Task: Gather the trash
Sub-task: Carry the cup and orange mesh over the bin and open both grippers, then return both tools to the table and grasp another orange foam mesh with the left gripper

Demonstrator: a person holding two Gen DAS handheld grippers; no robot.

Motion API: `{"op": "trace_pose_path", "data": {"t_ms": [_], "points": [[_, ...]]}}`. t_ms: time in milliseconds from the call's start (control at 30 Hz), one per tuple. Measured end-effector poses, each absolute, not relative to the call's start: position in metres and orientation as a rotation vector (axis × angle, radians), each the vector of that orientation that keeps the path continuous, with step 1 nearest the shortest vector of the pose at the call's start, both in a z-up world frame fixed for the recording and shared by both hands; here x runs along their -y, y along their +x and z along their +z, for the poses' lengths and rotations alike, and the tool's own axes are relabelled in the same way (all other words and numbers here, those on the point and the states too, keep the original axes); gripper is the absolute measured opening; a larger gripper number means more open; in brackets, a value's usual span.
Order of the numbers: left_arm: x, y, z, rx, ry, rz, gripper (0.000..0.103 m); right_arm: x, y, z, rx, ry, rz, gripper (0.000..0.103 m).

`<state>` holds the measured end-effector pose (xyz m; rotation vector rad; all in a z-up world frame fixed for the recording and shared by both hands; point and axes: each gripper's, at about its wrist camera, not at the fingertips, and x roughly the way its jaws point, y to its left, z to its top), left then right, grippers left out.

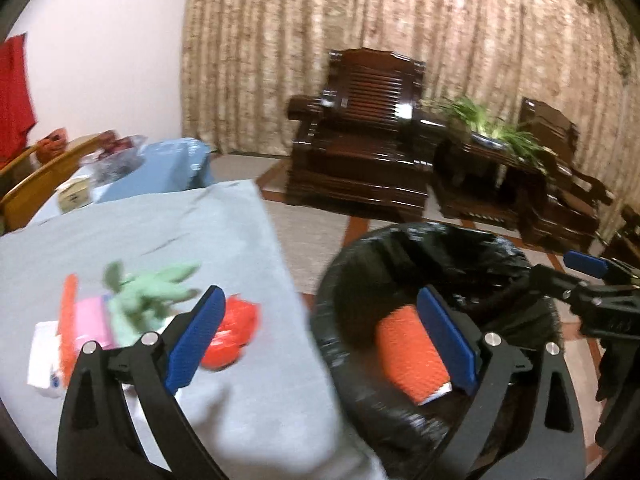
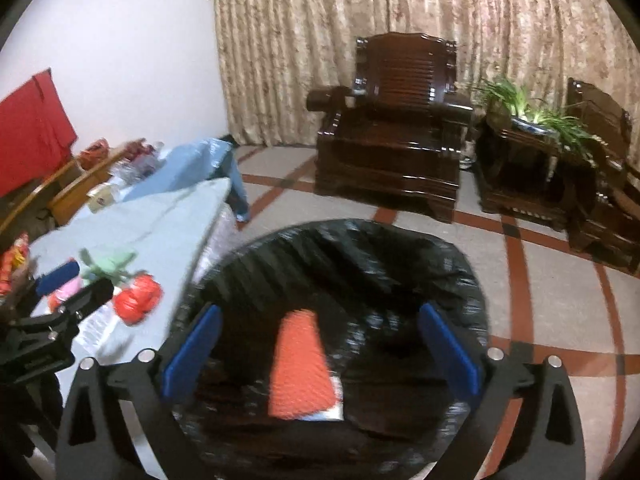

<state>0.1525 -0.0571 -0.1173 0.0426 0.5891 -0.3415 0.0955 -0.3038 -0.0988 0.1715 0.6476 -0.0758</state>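
A bin lined with a black bag (image 1: 400, 240) stands beside the table (image 1: 180, 232), which is covered in pale blue cloth. An orange textured packet (image 2: 300, 368) lies inside the bin (image 2: 360, 232); it also shows in the left wrist view (image 1: 408, 356). My right gripper (image 2: 320, 352) hangs open over the bin, its blue pads apart from the packet. My left gripper (image 1: 320, 340) is open and empty at the table's edge. On the cloth lie a red crumpled wrapper (image 1: 234, 332), a green crumpled piece (image 1: 148, 292), a pink item (image 1: 94, 320) and an orange stick (image 1: 68, 312).
A white tissue pack (image 1: 42, 352) lies at the table's left. Wooden chairs (image 1: 48, 172) and more clutter stand behind the table. A dark wooden armchair (image 2: 392, 128), a side table with a plant (image 2: 528, 120) and a curtain lie beyond on the tiled floor (image 2: 560, 300).
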Motion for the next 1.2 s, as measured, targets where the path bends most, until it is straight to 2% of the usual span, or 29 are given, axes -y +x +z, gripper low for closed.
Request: {"op": "trace_pose_path", "data": {"t_ms": [333, 767, 833, 900, 1200], "points": [[-0.030, 0.124, -0.112, -0.577, 0.020, -0.131, 0.094, 0.222, 0.116, -0.090, -0.632, 0.126, 0.073, 0.097], [-0.121, 0.120, -0.131, -0.604, 0.015, 0.047, 0.094, 0.108, 0.149, -0.115, -0.659, 0.040, 0.252, 0.096], [-0.129, 0.126, -0.137, -0.616, 0.016, 0.057, 0.091, 0.102, 0.151, -0.117, -0.658, 0.033, 0.262, 0.096], [-0.134, 0.132, -0.144, -0.632, 0.018, 0.055, 0.081, 0.096, 0.156, -0.119, -0.659, 0.021, 0.264, 0.094], [-0.136, 0.159, -0.177, -0.680, 0.034, 0.064, 0.073, 0.080, 0.174, -0.129, -0.683, 0.026, 0.287, 0.088]]}}
